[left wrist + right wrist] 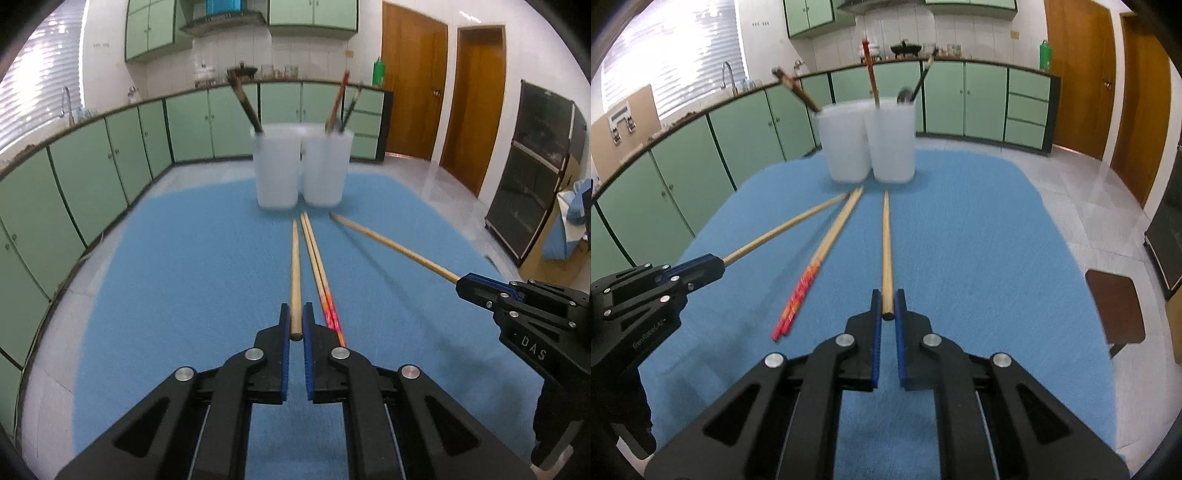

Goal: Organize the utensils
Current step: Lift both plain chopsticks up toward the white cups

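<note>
- left gripper point(295, 321) is clamped on the butt end of one plain chopstick point(295, 273); its tip points at the two white cups point(279, 166) at the far side of the blue mat point(184, 295).
- right gripper point(888, 304) is likewise closed on a second plain stick point(886, 243), which also points toward the cups.
- a red-handled pair point(317, 266) lies loose on the mat between the two held sticks, tips near the cups.
- the cups touch each other and already hold utensils: a dark handle in the left one, red and dark handles in the right one.
- risk: each stick is held only at its very end, so the long free part may pivot or droop between the pads when lifted, and the tip would miss the cup mouth.
- risk: a low tip could strike a cup wall; these look like light plastic cups, so one could probably slide or tip and spill what stands in it.
- risk: both sticks aim at the same spot, so the grippers or sticks may cross and knock each other if moved together.
- risk: a dragged tip could nudge the loose red pair.
</note>
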Tool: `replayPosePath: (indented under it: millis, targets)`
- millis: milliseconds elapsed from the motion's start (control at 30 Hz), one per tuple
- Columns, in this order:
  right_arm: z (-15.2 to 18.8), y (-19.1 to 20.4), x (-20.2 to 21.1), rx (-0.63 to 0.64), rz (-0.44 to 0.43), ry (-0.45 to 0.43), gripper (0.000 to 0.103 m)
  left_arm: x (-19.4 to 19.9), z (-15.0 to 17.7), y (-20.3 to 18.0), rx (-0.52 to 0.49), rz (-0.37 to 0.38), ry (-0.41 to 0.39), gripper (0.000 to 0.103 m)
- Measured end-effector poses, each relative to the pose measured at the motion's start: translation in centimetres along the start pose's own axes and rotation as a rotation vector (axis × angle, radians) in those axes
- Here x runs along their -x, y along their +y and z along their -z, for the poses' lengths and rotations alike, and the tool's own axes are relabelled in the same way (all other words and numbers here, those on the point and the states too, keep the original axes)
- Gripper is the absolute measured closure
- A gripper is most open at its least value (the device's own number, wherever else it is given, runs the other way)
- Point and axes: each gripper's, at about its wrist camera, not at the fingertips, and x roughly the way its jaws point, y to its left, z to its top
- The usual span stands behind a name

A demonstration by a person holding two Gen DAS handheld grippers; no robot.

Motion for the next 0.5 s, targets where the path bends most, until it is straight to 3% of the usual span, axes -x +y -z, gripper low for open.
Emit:
replayPosePath:
  millis: [500]
  targets:
    - [-8.3, -0.4, 5.5, 0.012, -0.065, -0.162, 0.097, 5.0, -7.6, 1.1, -0.009, 0.032, -0.187, 0.096]
